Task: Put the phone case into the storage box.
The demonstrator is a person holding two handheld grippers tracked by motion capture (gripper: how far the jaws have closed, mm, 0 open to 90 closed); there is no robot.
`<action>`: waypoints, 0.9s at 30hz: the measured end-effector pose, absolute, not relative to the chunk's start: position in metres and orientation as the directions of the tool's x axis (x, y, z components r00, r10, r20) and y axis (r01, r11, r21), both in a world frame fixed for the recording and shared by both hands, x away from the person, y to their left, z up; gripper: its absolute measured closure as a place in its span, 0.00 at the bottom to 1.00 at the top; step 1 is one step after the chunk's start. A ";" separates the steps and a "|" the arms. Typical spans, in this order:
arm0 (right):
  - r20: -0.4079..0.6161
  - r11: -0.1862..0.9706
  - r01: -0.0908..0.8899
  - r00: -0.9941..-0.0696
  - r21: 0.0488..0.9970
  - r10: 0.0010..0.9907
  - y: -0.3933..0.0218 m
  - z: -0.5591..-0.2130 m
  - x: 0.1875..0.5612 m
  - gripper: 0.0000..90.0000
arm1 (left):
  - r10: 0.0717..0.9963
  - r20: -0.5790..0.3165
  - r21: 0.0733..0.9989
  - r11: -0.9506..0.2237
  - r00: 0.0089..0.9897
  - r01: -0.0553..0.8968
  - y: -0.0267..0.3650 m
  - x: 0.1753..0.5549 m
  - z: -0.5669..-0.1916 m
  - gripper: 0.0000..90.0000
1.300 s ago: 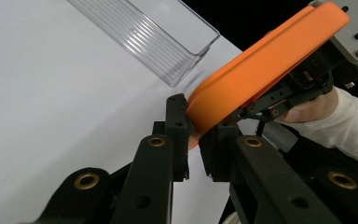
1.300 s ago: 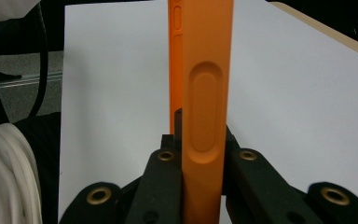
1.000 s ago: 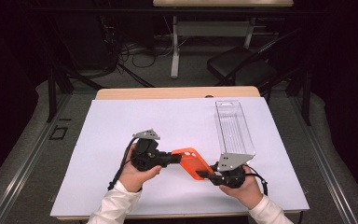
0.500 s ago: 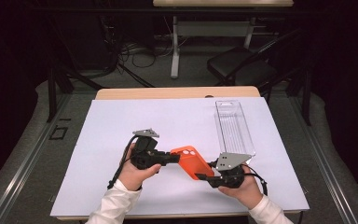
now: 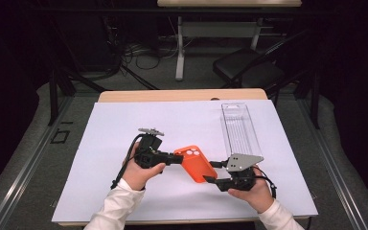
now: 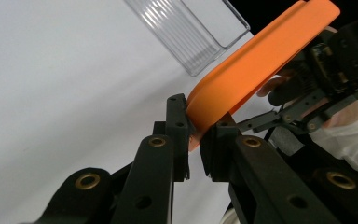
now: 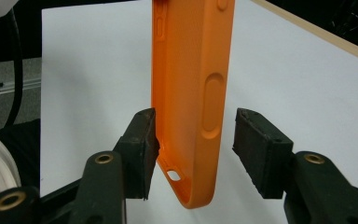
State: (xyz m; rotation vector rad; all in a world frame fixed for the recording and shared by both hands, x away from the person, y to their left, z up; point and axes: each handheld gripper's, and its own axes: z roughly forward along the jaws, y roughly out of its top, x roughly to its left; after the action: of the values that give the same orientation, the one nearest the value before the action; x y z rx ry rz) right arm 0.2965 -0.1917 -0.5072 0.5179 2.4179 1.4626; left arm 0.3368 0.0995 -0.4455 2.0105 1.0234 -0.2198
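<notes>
White paper covers the table. Left gripper pinches an orange case at center; right gripper, jaws spread, straddles its end. Clear tray lies at two o'clock.

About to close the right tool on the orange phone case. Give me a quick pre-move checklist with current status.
1. Left tool shut on the orange phone case, gripping its end edge: ok.
2. Case sits between the jaws of the right tool: ok.
3. Right tool open wide enough to take the case: ok; the left pad is close to the case wall and the right pad stands clear of it.
4. Case lifted off the white table cover: cannot tell.
5. Clear plastic tray apart from both tools: ok.
6. How deep the left tool's hold reaches: cannot tell.
</notes>
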 end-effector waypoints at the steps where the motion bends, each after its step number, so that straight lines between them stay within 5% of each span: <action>1: -0.041 0.421 0.166 -0.897 0.892 0.440 -0.193 -0.506 0.297 0.54 | 0.587 -0.486 0.603 -0.311 0.647 0.735 0.100 0.338 -0.446 0.92; 27: -0.034 0.392 0.194 -0.862 0.899 0.505 -0.202 -0.503 0.300 0.47 | 0.691 -0.435 0.455 -0.384 0.577 0.803 0.094 0.387 -0.419 0.91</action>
State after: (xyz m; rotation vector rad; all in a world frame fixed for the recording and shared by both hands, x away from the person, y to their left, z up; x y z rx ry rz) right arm 0.2996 -0.2023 -0.5025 0.6113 2.3518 1.4589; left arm 0.3873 0.0940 -0.4186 2.1722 1.1856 -0.2288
